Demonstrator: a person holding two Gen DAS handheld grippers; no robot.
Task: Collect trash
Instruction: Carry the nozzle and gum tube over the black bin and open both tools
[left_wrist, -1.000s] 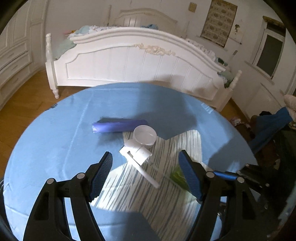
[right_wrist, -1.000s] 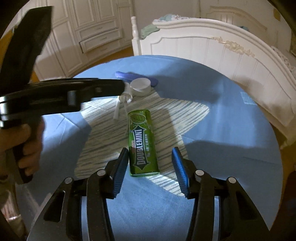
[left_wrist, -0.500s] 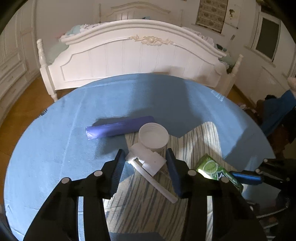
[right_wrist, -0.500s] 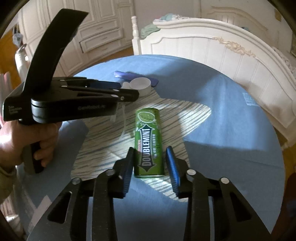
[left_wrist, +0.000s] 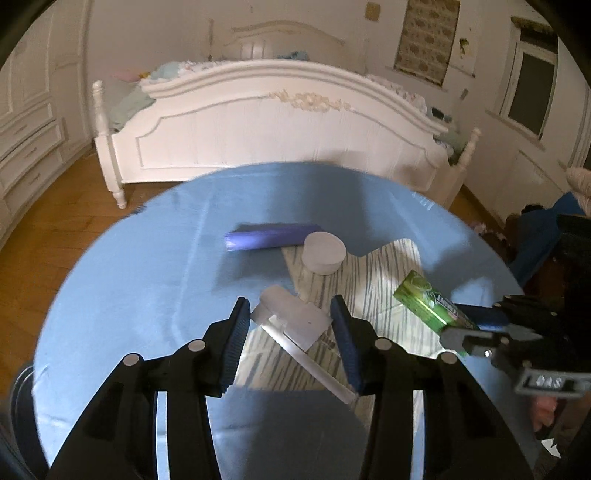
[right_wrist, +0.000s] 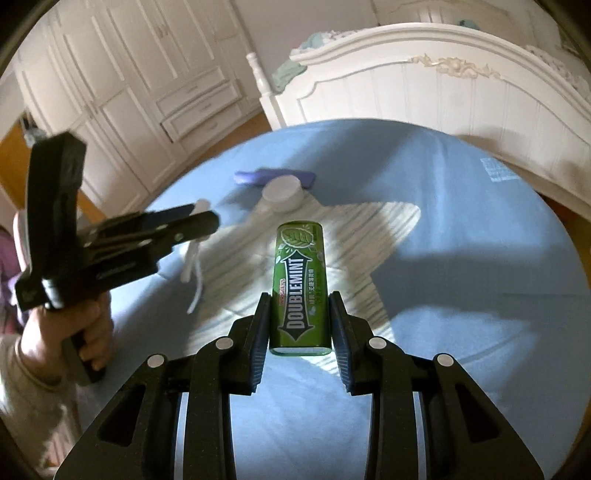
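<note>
A: What does the right gripper (right_wrist: 298, 321) have?
B: It is clamped on the green Doublemint gum box (right_wrist: 300, 291), its two pads pressed against the box's long sides near the near end. The box sticks out forward, above the blue tablecloth (right_wrist: 461, 258).
A: And the left gripper (left_wrist: 291, 341)?
B: Its jaws are closed against the edges of a white piece of packaging (left_wrist: 291, 317), with a long white strip (left_wrist: 314, 363) running back between the fingers. It seems to be gripping it; I cannot tell whether the piece is lifted off the cloth.
A: What lies past those?
B: A striped patch of sunlight (left_wrist: 373, 273) on the cloth, then a white round lid (left_wrist: 324, 253) at its far edge. Just behind the lid, touching it, lies a purple roll (left_wrist: 269, 236).
A: Farther still?
B: A white bed footboard (left_wrist: 273, 129) beyond the table, and white cabinets (right_wrist: 147, 92) to the side.
</note>
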